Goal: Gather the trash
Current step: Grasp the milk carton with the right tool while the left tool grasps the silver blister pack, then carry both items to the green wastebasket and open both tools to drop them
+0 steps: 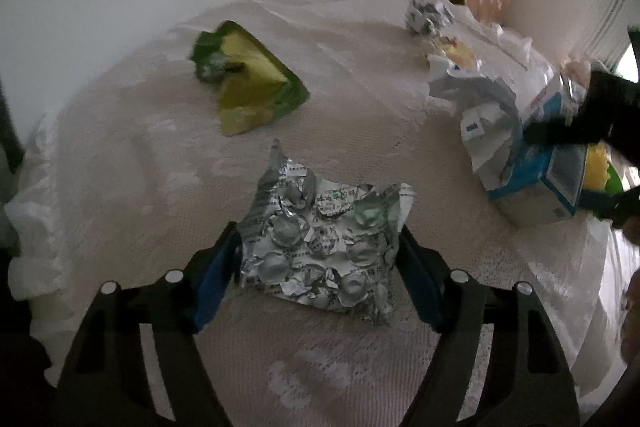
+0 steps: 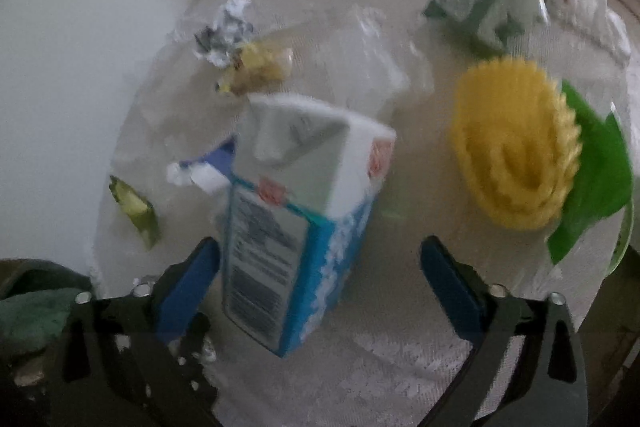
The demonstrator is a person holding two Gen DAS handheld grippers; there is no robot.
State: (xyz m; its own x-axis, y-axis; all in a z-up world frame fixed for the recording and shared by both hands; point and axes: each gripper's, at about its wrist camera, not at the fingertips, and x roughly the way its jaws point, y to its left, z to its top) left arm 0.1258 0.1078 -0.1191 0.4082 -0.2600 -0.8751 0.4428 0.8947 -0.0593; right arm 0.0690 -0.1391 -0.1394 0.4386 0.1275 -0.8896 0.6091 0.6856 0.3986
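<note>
The left gripper [image 1: 318,259] jaws pinch the foil pill sheet [image 1: 324,247]. The right gripper [image 2: 320,279] jaws gape around the milk carton [image 2: 296,227], not squeezing. Beyond lie the green wrapper [image 1: 248,83] and paper ball [image 2: 226,31], so most trash waits.

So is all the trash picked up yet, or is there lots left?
Nothing looks collected yet. The left gripper has its fingers around the crumpled foil pill sheet. The right gripper is open around the blue milk carton, not squeezing it. Still on the table: the green wrapper, a crumpled paper ball and white paper.
</note>
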